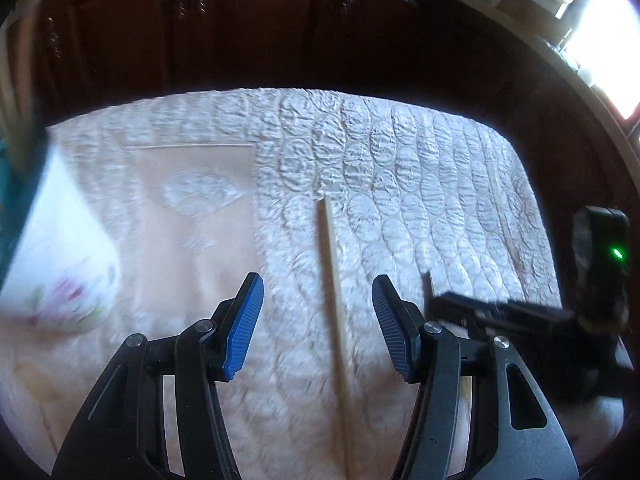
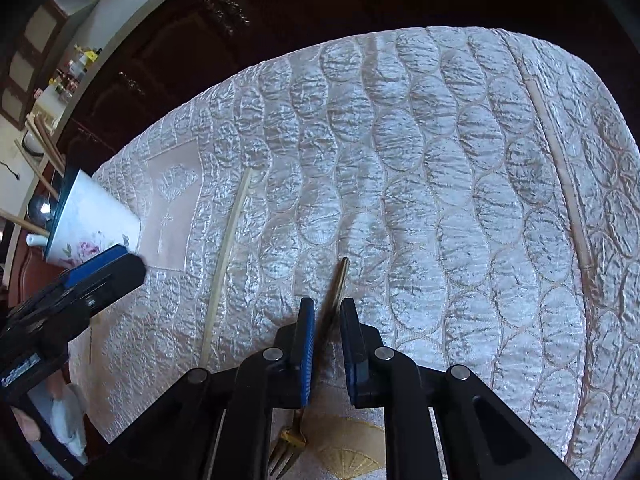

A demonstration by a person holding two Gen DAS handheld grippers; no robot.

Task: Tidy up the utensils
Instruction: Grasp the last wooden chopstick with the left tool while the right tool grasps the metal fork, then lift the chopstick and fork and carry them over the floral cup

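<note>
My left gripper (image 1: 318, 320) is open and empty, low over the quilted white cloth (image 1: 360, 168). A pale wooden chopstick (image 1: 335, 280) lies on the cloth between its fingers. My right gripper (image 2: 327, 344) is shut on a brass fork (image 2: 338, 280); its handle points forward and its tines (image 2: 286, 458) hang below the fingers. It shows at the right of the left wrist view (image 1: 500, 312). The first chopstick also shows in the right wrist view (image 2: 226, 264). A second chopstick (image 2: 560, 172) lies at the far right. A white floral cup (image 2: 90, 224) stands at the left, holding chopsticks.
The floral cup is blurred at the left of the left wrist view (image 1: 60, 264). Dark wooden cabinets (image 1: 200, 28) stand behind the table. The cloth's far edge (image 2: 280, 60) drops off toward them. A bright window (image 1: 612, 40) is at the right.
</note>
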